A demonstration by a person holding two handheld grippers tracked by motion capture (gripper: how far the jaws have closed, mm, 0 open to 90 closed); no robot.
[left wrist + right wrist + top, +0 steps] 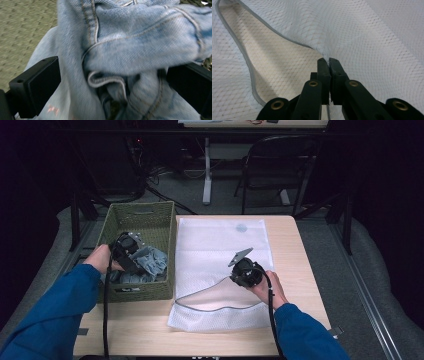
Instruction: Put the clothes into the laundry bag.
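Crumpled light-blue denim clothing point(151, 260) lies in a green woven basket point(144, 206) at the table's left. My left gripper point(134, 266) reaches down into the basket. In the left gripper view its jaws stand wide apart, and my left gripper point(113, 82) has a fold of the denim point(140, 42) bunched between them. A white mesh laundry bag point(220, 242) lies flat mid-table. My right gripper point(238, 280) is shut on the bag's upper layer near its mouth. In the right gripper view my right gripper point(329, 61) pinches the mesh point(367, 42) and lifts it, so the grey-edged opening point(244, 55) gapes.
The wooden table point(300, 265) shows bare wood to the right of the bag and along its front edge. The basket's wall point(22, 30) rises close behind the denim. A dark chair point(277, 165) and a table leg point(207, 175) stand on the floor beyond.
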